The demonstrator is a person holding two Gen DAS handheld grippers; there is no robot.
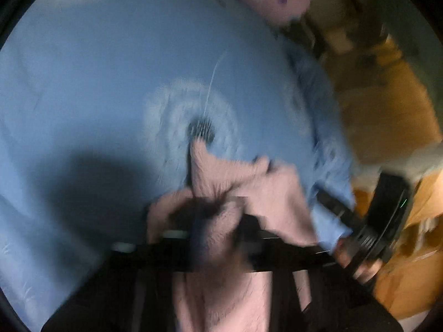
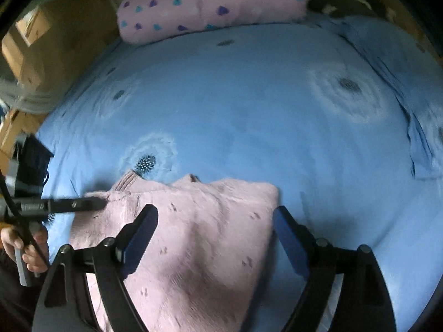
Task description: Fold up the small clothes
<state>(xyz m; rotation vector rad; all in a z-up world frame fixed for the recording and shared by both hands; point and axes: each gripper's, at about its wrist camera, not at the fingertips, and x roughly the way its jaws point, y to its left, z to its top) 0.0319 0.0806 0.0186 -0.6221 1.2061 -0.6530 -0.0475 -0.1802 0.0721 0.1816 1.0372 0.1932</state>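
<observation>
Jaws of your left gripper (image 1: 210,207) are clamped on the pink garment's (image 2: 199,238) left edge while your right gripper (image 2: 216,232) hangs spread and empty over its middle, cloth lying on the blue bed (image 2: 249,110), stretching rightward from that pinch.

Garment (image 2: 199,238) lies on the bed sheet (image 2: 249,105) — pillow (image 2: 210,2) behind.
</observation>
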